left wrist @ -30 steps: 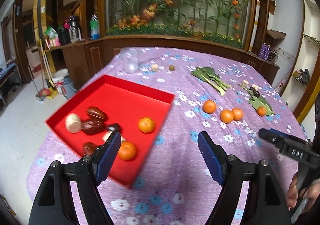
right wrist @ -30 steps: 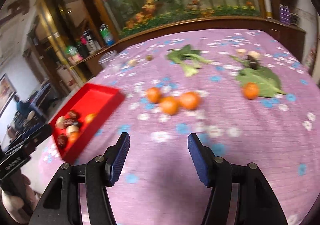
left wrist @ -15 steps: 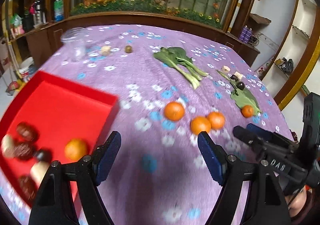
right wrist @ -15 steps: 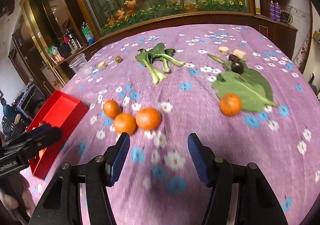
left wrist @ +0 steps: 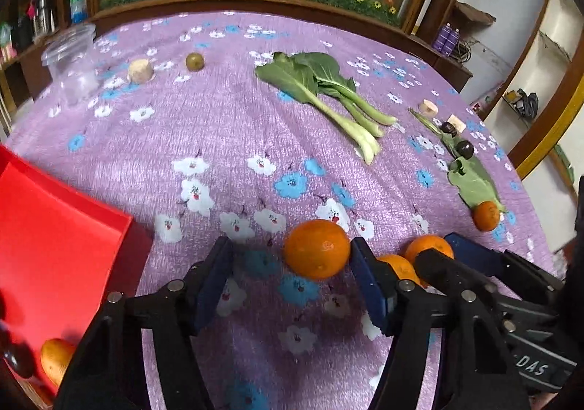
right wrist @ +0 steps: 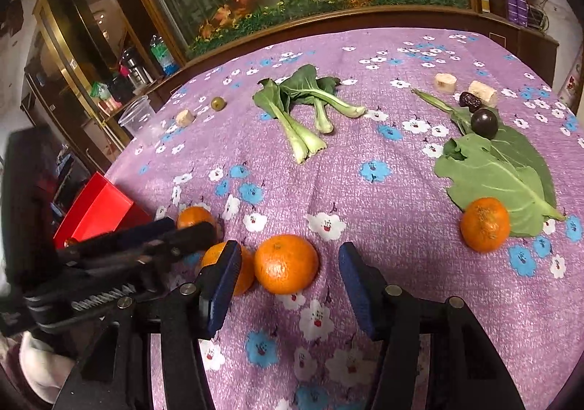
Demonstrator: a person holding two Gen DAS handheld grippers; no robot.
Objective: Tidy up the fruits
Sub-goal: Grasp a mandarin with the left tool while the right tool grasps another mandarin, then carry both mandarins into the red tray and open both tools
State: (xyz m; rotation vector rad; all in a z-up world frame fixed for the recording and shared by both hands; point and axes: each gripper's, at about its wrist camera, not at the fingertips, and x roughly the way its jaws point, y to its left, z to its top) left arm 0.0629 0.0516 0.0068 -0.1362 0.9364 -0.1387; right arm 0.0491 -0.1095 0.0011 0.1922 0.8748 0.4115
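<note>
Tabletop [right wrist: 383, 198] under purple flowered cloth: three oranges in a loose row near the front, with the left gripper [left wrist: 288, 275] spread wide around the leftmost orange [left wrist: 317, 249] and the right gripper [right wrist: 290, 269] spread wide around the rightmost orange [right wrist: 285, 263], neither closed on its fruit. A middle orange [right wrist: 219, 260] sits between the two tools. Also present: a fourth orange [right wrist: 484, 224] touching a large green leaf [right wrist: 500, 169], bok choy [right wrist: 303, 107], and a red tray [left wrist: 54, 235] at the left edge holding another orange [left wrist: 54, 359].
</note>
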